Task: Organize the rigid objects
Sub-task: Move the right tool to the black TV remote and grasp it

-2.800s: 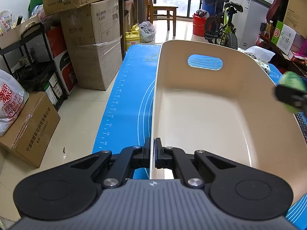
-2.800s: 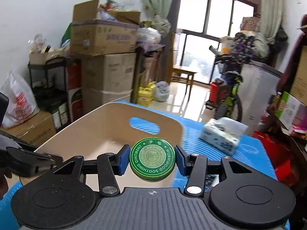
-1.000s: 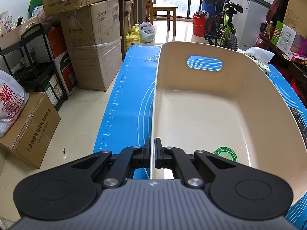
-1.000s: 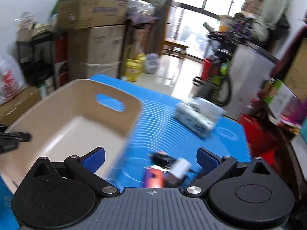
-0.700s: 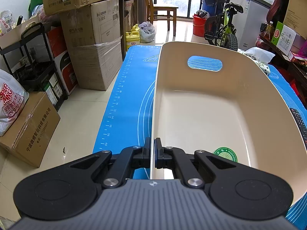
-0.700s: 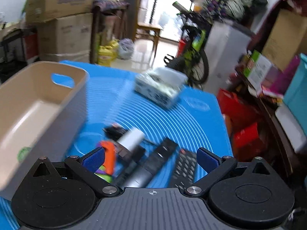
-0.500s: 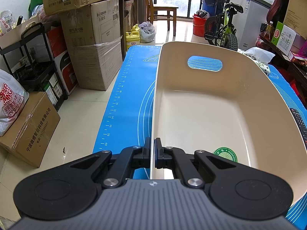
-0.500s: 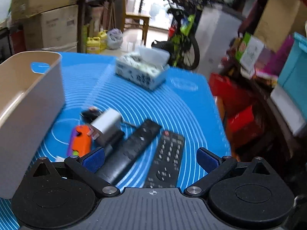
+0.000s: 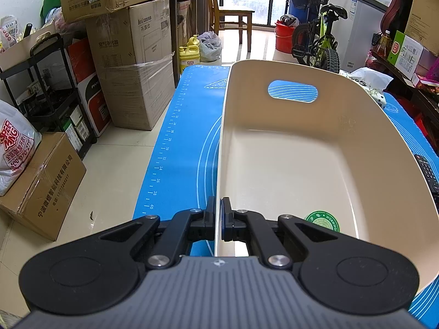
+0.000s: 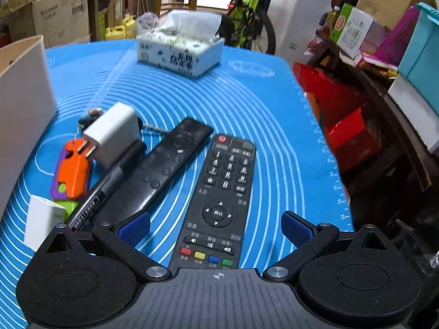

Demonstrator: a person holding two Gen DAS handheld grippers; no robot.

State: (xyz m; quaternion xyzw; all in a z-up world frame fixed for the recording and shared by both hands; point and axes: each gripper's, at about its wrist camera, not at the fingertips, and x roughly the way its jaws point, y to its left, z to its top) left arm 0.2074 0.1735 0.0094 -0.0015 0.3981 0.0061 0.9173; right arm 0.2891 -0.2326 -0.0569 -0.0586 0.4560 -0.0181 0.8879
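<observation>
Green tin point(image 9: 322, 220) half hidden behind left tool point(image 9: 218, 218), resting on bin floor near corner; lettering cut off. Left tool clamped on near rim of cream bin point(image 9: 356, 115). Right tool point(image 10: 215, 229) spread wide over number-key remote point(image 10: 222, 189) lying flat on blue surface point(image 10: 247, 96), near end hidden under tool body. Slim remote point(image 10: 162, 164), marker, white charger point(image 10: 112, 133) just left, slightly blurred.

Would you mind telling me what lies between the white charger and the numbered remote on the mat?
In the right wrist view, the slim black remote lies diagonally between the white charger and the numbered remote, with a black marker alongside it.
</observation>
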